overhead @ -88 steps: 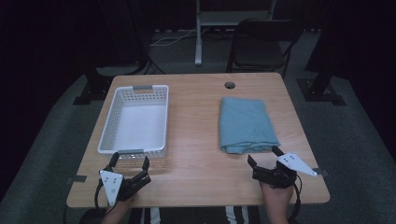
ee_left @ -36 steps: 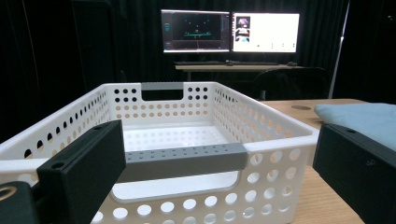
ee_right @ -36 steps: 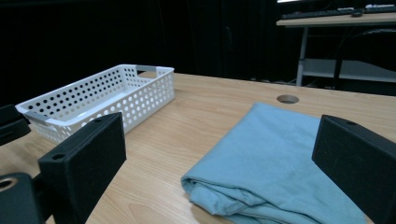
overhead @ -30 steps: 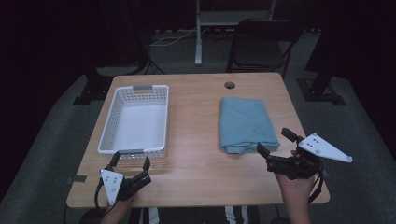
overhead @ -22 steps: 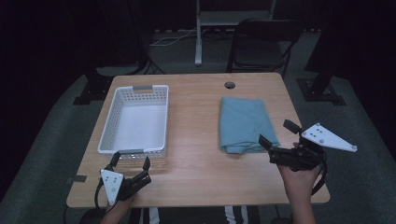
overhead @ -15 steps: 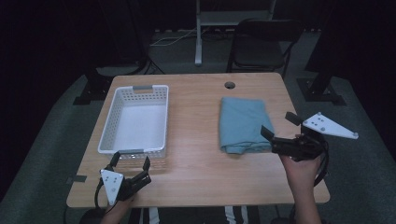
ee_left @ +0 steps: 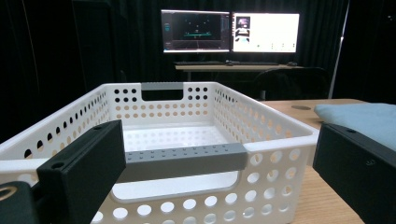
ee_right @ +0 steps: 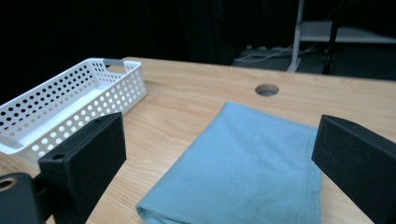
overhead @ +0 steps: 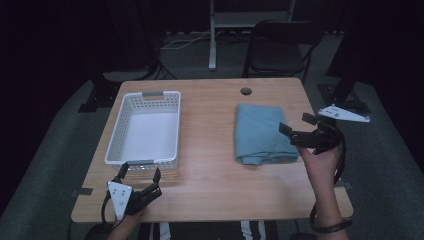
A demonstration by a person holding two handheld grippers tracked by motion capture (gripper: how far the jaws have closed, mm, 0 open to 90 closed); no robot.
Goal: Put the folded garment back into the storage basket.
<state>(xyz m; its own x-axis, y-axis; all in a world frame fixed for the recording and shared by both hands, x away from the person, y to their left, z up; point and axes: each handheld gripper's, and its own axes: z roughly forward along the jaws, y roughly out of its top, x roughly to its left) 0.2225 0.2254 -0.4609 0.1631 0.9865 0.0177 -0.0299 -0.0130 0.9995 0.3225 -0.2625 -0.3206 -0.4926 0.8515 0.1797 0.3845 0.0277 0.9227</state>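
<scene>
Now your right hand-held gripper, jaws spread, faces the folded blue towel's right long edge.

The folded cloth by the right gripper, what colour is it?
Plain light blue-green cloth, no pattern; clearest in the right gripper view.

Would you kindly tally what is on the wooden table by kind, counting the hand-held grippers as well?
Folded light-blue cloth: 1
White perforated plastic basket with grey handles: 1
Black two-jaw grippers: 2, the left gripper near the basket's front end and the right gripper at the cloth's right edge, both with jaws apart
Total: 4
</scene>
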